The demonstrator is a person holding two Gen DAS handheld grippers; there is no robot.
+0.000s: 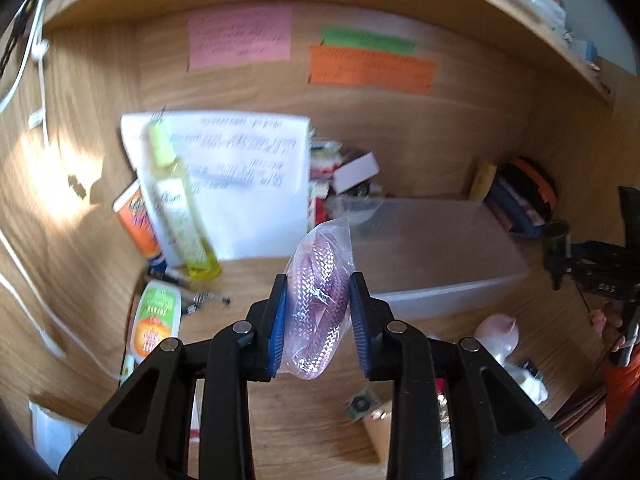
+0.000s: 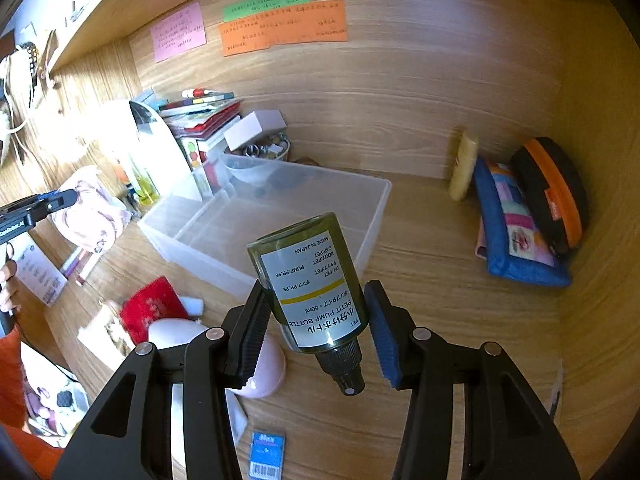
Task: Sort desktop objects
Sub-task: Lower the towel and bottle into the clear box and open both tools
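A: What did the left gripper [image 1: 318,312] have between its blue pads [image 1: 278,320]?

B: It was clamped on a clear bag of pink cord [image 1: 320,300], held above the desk. At one o'clock from it lay the clear plastic bin [image 1: 440,248]; at ten o'clock, a yellow-green bottle [image 1: 180,204] rested on white papers [image 1: 248,176].

A: And the right gripper [image 2: 316,332]?

B: It gripped a dark green pump bottle [image 2: 308,280], nozzle pointing back toward the camera. The bin [image 2: 372,216] sat just beyond, at twelve o'clock. At two o'clock, well apart, a blue pouch [image 2: 516,240] leaned beside a black-and-orange case [image 2: 556,192].
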